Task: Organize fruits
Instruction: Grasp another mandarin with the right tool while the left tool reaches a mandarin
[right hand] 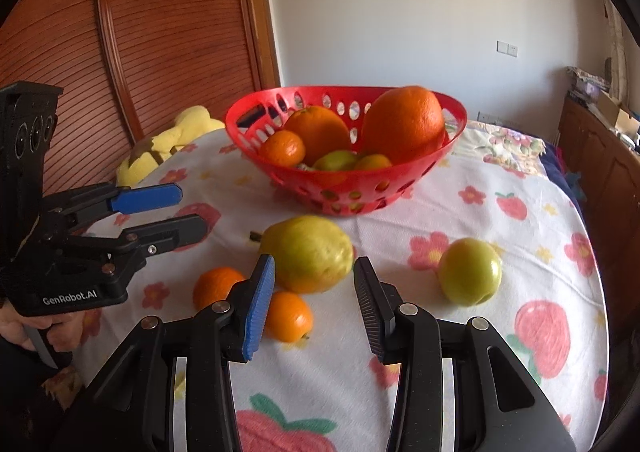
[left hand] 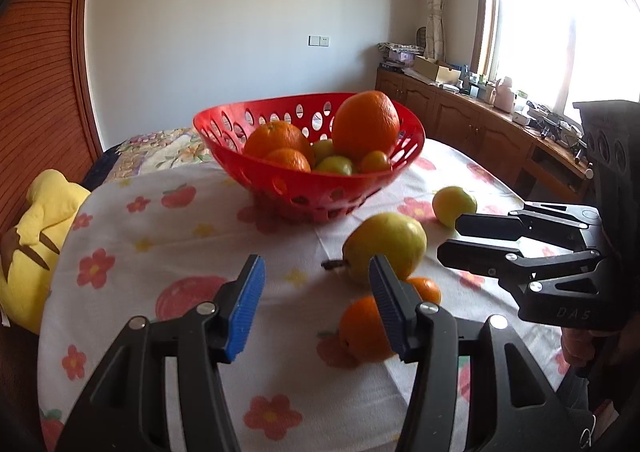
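left tongs (left hand: pixel 316 304): parted, empty | right tongs (right hand: pixel 314 300): parted, empty | pear (right hand: pixel 308 252): on cloth, seemingly untouched

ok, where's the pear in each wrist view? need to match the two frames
Left wrist view: the pear lies on the cloth right of centre, partly behind the left gripper's right-hand finger, stem pointing left.
Right wrist view: the pear lies at centre, just beyond the right gripper's fingers, stem pointing left.
Shared landmark: the red basket, directly behind the pear in both.
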Tool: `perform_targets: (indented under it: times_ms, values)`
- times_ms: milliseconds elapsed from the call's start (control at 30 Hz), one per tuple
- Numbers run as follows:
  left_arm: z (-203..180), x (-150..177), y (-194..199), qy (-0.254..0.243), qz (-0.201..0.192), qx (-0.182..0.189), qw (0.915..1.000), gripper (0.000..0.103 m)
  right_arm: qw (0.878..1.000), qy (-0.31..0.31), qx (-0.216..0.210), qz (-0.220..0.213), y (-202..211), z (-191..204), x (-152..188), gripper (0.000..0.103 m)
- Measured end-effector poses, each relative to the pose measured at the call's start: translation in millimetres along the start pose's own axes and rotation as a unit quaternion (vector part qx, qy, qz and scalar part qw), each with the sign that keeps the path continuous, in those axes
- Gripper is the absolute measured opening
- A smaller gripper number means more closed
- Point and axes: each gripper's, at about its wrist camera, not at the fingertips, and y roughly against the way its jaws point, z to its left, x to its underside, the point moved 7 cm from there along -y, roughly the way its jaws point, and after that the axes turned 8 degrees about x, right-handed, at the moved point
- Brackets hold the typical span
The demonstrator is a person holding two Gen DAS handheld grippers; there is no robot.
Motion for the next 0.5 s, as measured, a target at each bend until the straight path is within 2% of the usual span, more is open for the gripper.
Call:
perform_targets:
  times_ms: [267, 500]
  values:
    - [1, 20, 2, 0.001, -0.009, -0.017, 0.9998, 0.054, 1.000, 0.007, -0.006, 0.021, -7, 12, 17, 0.041]
    - [-4, 18, 9, -0.016, -0.029, -0.021, 0.9992, 0.055, 0.999, 0.006, -0.006, 0.038, -16, 15, 29, 0.041]
